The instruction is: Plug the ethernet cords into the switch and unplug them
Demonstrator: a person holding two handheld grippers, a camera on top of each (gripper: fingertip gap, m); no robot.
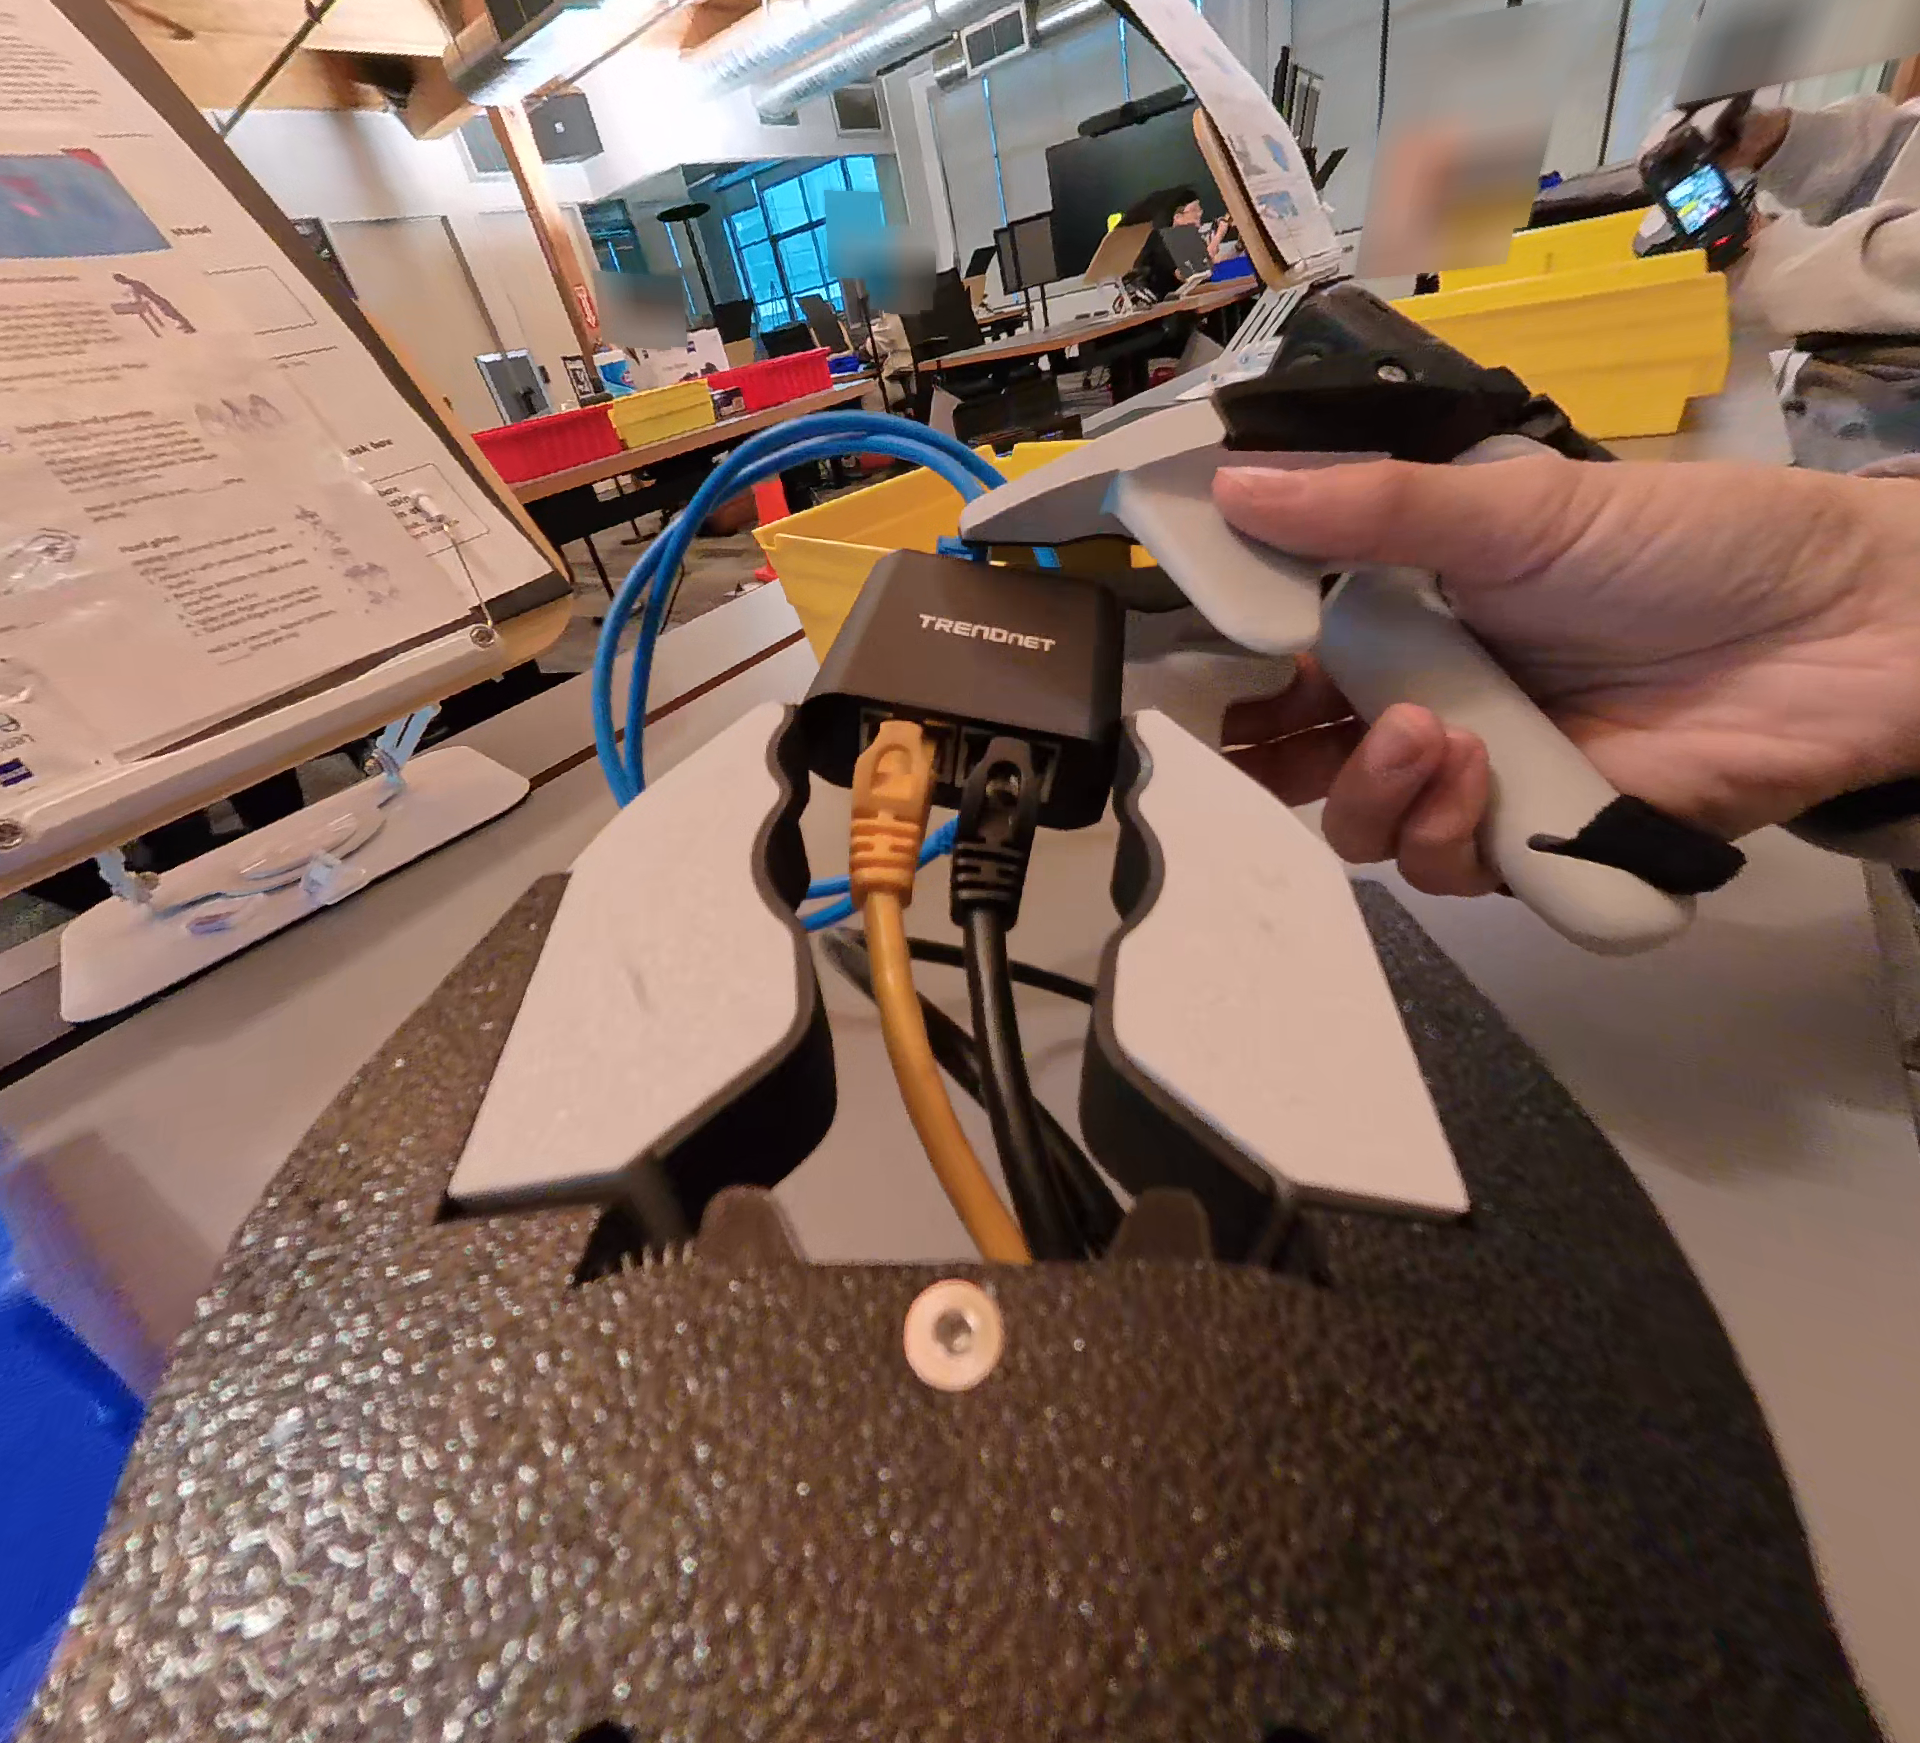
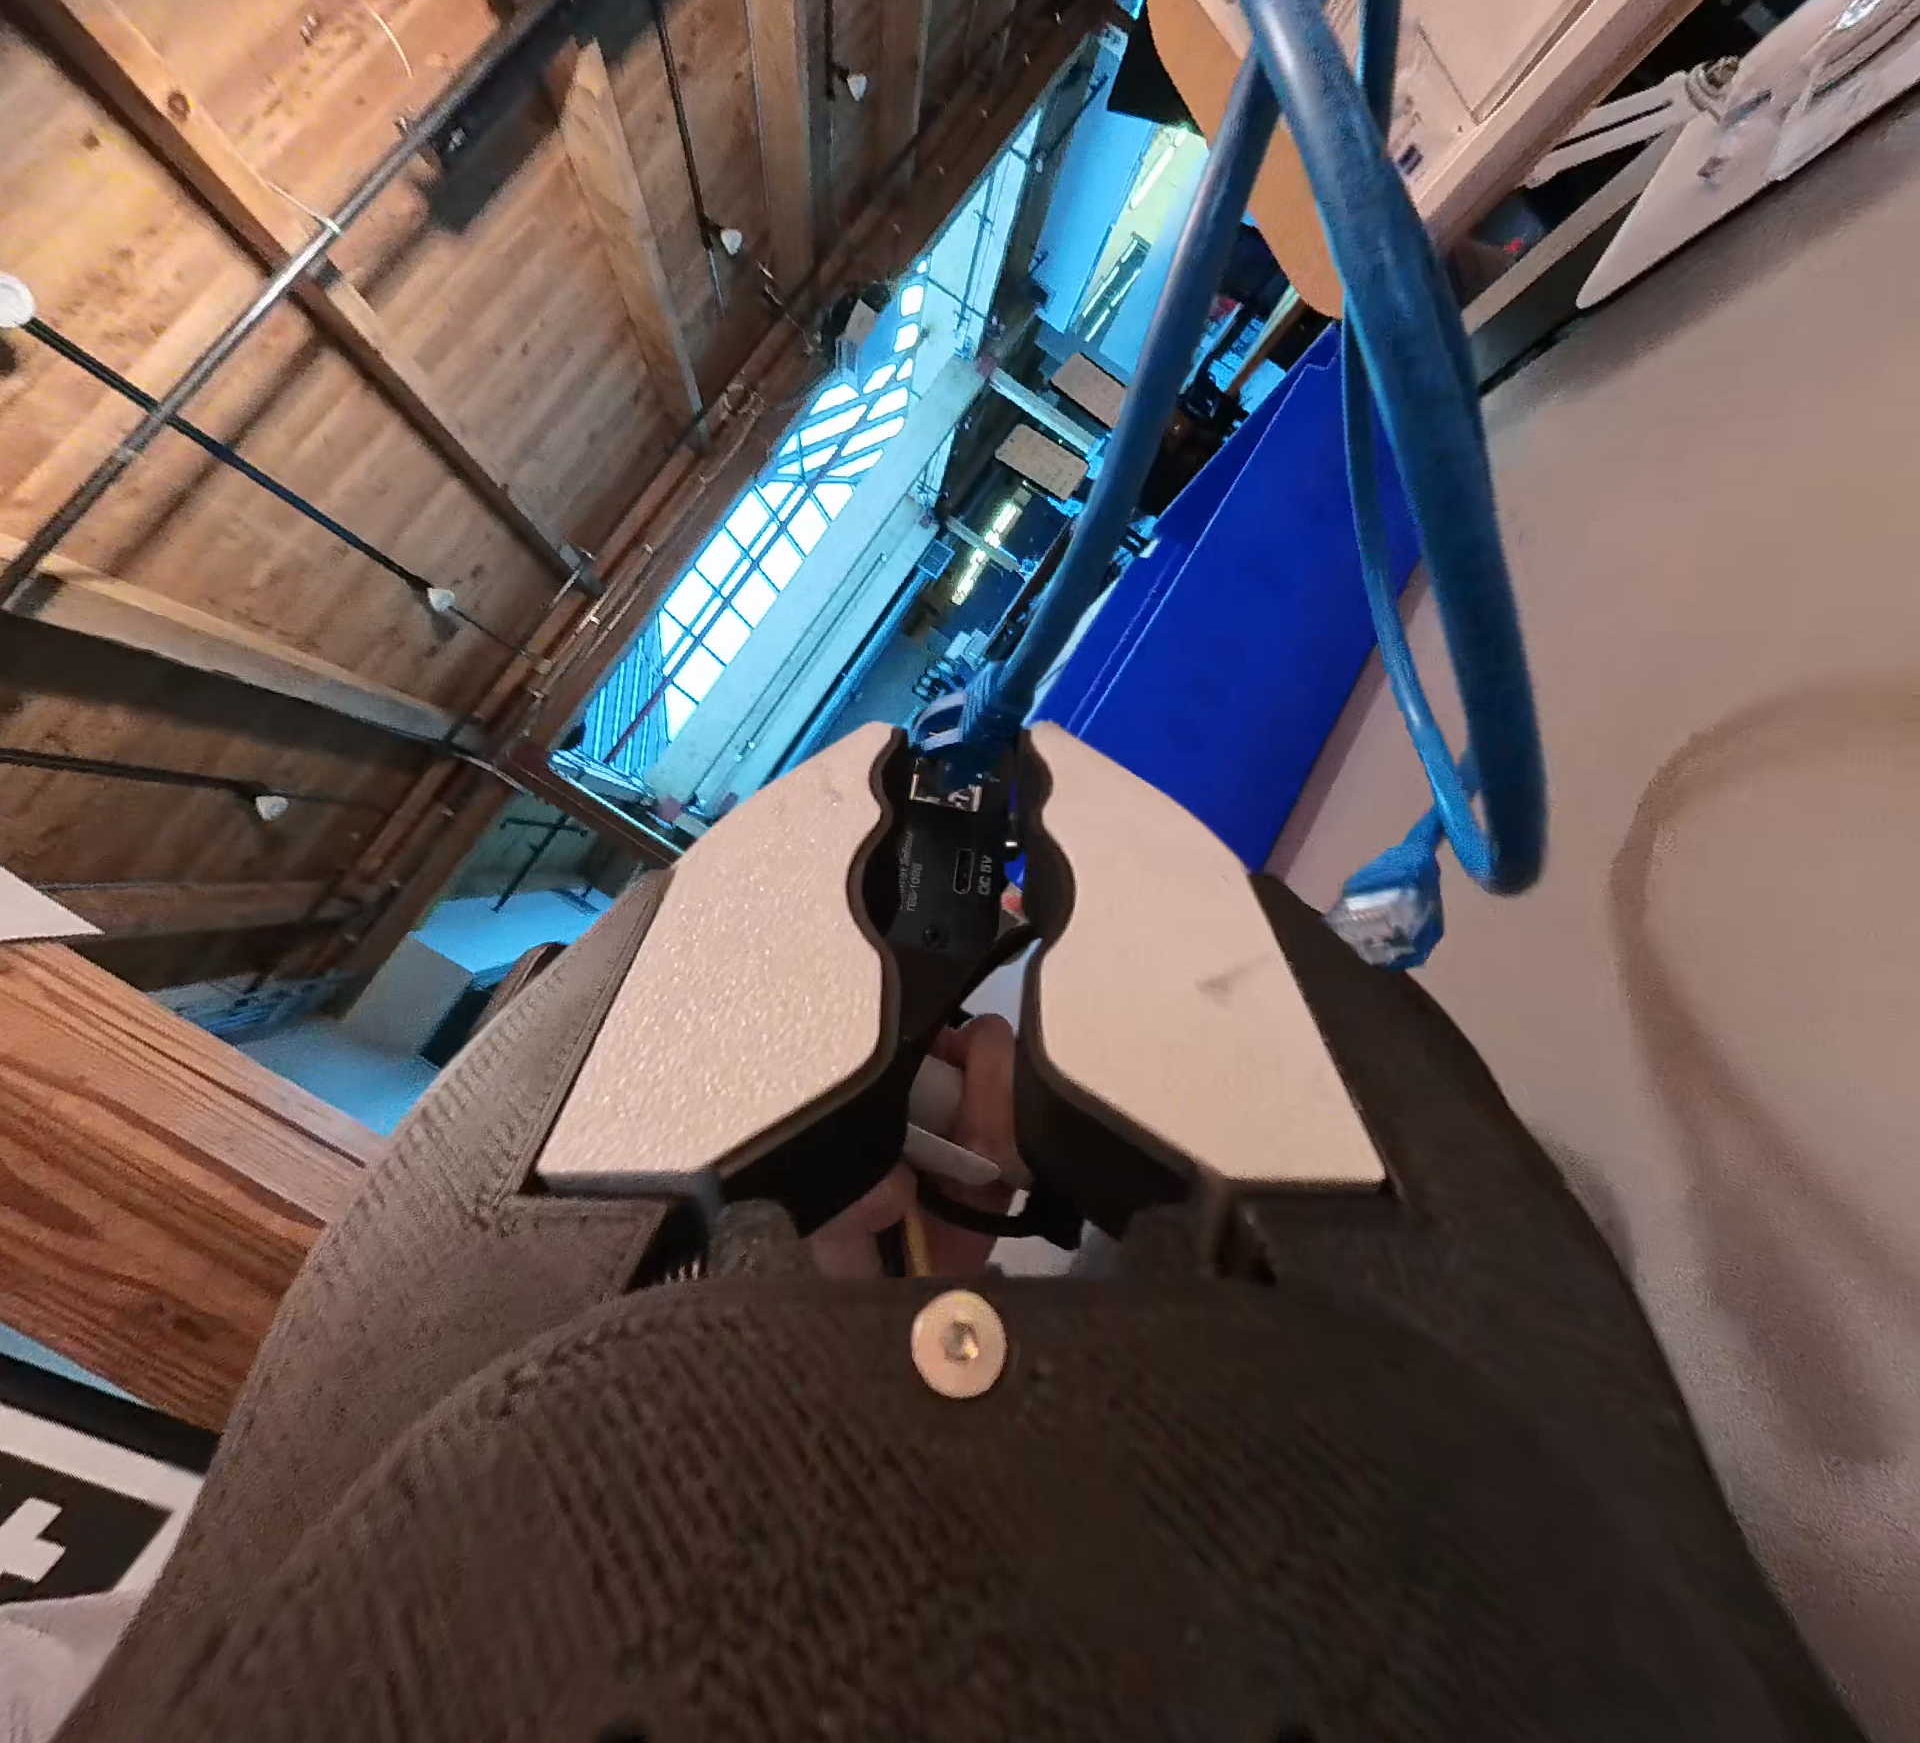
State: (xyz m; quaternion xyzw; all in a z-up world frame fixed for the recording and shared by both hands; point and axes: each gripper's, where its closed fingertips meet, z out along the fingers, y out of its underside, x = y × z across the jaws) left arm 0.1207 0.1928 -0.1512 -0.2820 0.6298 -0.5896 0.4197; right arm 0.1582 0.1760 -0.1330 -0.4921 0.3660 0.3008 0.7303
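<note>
The small black metal switch is clamped at twelve o'clock between the left claw tips; its far end is gripped by the right claw.

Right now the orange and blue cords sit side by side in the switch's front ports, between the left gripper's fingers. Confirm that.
Not quite: beside the orange cord in the switch is a black cord, not blue, as the left wrist view shows. The rest stands.
</note>
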